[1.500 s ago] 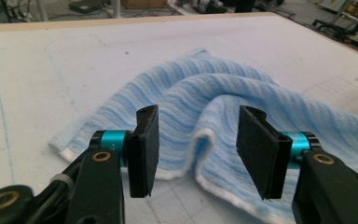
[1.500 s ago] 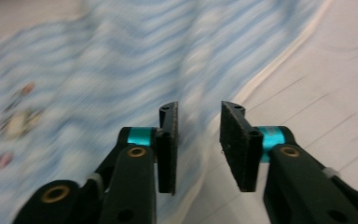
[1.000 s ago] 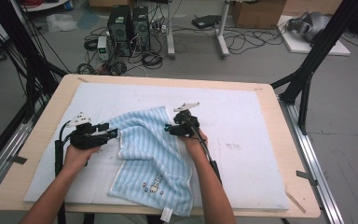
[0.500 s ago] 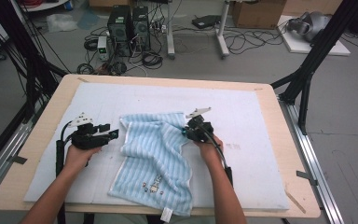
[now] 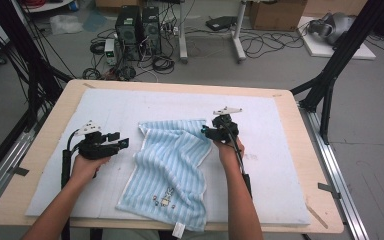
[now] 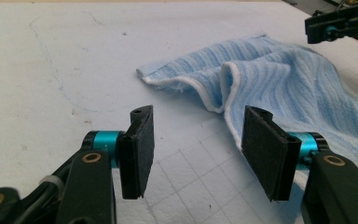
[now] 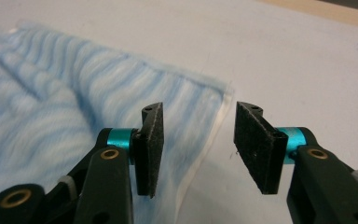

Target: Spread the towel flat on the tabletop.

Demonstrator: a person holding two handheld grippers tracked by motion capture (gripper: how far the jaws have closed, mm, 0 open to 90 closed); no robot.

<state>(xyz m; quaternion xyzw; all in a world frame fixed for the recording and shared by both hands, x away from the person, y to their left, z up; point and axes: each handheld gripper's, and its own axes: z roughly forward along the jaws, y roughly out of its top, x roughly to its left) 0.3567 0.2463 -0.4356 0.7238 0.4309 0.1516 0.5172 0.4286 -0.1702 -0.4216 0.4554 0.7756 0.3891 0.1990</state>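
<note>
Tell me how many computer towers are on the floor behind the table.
2: a computer tower and a second computer tower stand side by side beyond the table's far edge, left of centre. Others may be out of frame.

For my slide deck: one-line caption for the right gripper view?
Open right claw poised over the edge of the blue striped towel.

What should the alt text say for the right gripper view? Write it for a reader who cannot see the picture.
The right gripper has its two black jaws open over the edge of a blue striped towel, with nothing pinched between them. The towel lies on a white mat, its pale hem running under the gap between the jaws.
</note>
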